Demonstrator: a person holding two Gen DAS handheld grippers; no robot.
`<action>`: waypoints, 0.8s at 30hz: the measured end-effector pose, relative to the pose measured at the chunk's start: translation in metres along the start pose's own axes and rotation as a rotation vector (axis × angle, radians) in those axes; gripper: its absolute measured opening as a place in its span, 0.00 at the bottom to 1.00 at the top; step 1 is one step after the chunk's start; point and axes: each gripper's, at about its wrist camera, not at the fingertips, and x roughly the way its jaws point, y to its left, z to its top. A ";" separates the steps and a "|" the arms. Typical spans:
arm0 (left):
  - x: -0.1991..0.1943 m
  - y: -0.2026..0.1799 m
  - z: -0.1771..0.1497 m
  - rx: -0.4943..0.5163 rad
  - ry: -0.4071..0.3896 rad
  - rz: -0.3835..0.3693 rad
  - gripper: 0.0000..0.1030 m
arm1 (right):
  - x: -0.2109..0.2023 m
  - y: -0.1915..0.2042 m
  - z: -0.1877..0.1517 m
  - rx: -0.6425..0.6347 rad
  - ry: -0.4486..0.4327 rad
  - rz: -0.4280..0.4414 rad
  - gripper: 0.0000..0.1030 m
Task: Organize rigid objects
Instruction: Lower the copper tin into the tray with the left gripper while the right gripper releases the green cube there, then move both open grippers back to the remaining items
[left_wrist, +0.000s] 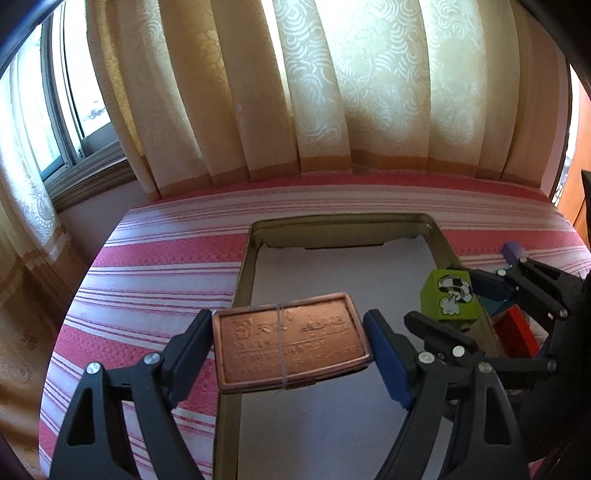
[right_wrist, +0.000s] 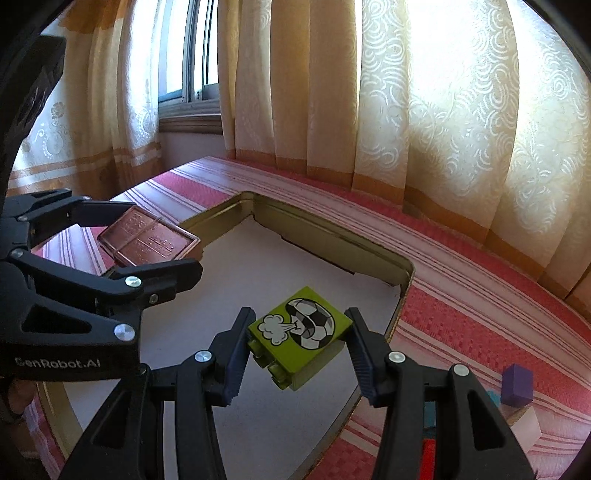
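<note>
My left gripper (left_wrist: 290, 345) is shut on a flat copper-coloured tin (left_wrist: 291, 354) with a rubber band around it. It holds the tin above the left rim of a gold metal tray (left_wrist: 242, 273) lined in white. My right gripper (right_wrist: 300, 338) is shut on a green toy brick (right_wrist: 295, 332) with a football picture. It holds the brick tilted over the right part of the tray (right_wrist: 332, 238), near its right wall. The right wrist view also shows the left gripper (right_wrist: 142, 240) with the copper tin (right_wrist: 147, 236). The left wrist view shows the green brick (left_wrist: 448, 295).
The tray lies on a red-and-white striped cloth (left_wrist: 155, 280). To the right of the tray lie a purple block (right_wrist: 519, 384), a pale block (right_wrist: 528, 424), a red block (right_wrist: 428, 458) and a bit of a teal one. Cream curtains (right_wrist: 443, 110) and a window close off the far side.
</note>
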 end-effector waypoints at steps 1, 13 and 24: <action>0.002 0.000 0.000 0.003 0.009 -0.001 0.80 | 0.001 0.001 0.000 -0.001 0.004 -0.002 0.51; 0.004 -0.004 0.000 0.039 0.016 0.015 0.81 | 0.007 0.002 0.000 -0.003 0.021 -0.017 0.51; -0.006 -0.002 0.000 0.037 -0.047 0.083 0.95 | 0.001 -0.002 -0.002 0.039 -0.019 -0.047 0.70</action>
